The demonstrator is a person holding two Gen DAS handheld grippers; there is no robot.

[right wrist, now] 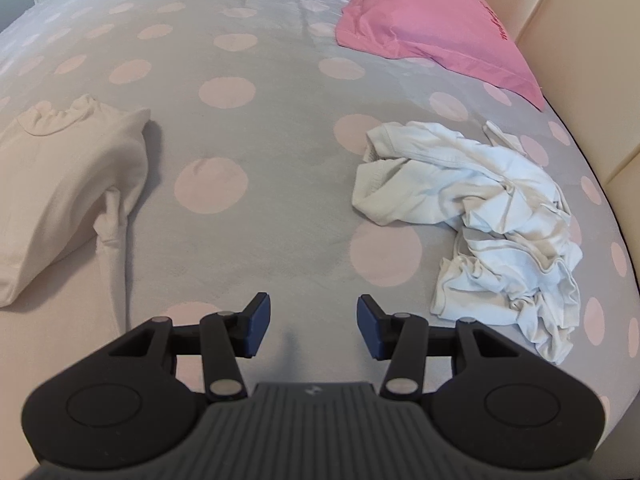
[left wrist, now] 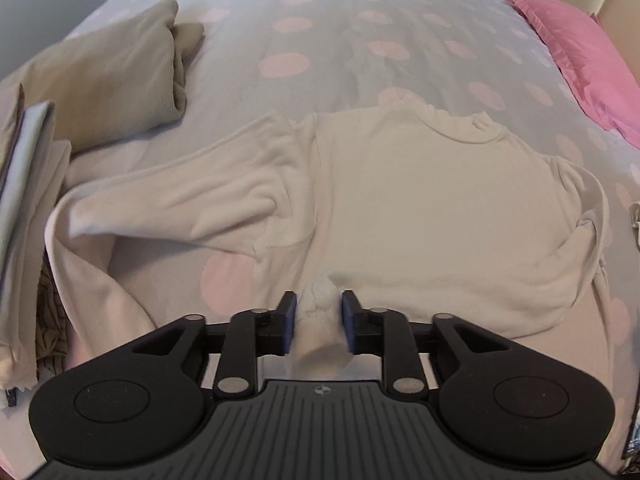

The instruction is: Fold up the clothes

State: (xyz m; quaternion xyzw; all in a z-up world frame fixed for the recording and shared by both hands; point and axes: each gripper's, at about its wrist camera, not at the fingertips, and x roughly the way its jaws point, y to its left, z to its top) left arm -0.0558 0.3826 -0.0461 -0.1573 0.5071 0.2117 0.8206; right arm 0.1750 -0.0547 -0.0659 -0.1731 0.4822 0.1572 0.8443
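Note:
A cream long-sleeved top (left wrist: 420,208) lies flat on the bed, collar away from me, its left sleeve spread out to the left. My left gripper (left wrist: 319,314) is shut on a bunched bit of the top's near hem. The same top shows at the left of the right wrist view (right wrist: 68,184), with its right sleeve folded down along its side. My right gripper (right wrist: 313,326) is open and empty, just above the bedspread to the right of the top. A crumpled white garment (right wrist: 476,216) lies to the right of it.
The bed has a grey spread with pink dots (left wrist: 360,40). A pink pillow (right wrist: 424,20) lies at the head by a cream headboard (right wrist: 580,60). Folded beige clothes (left wrist: 108,72) and a stack of folded items (left wrist: 24,200) lie to the left.

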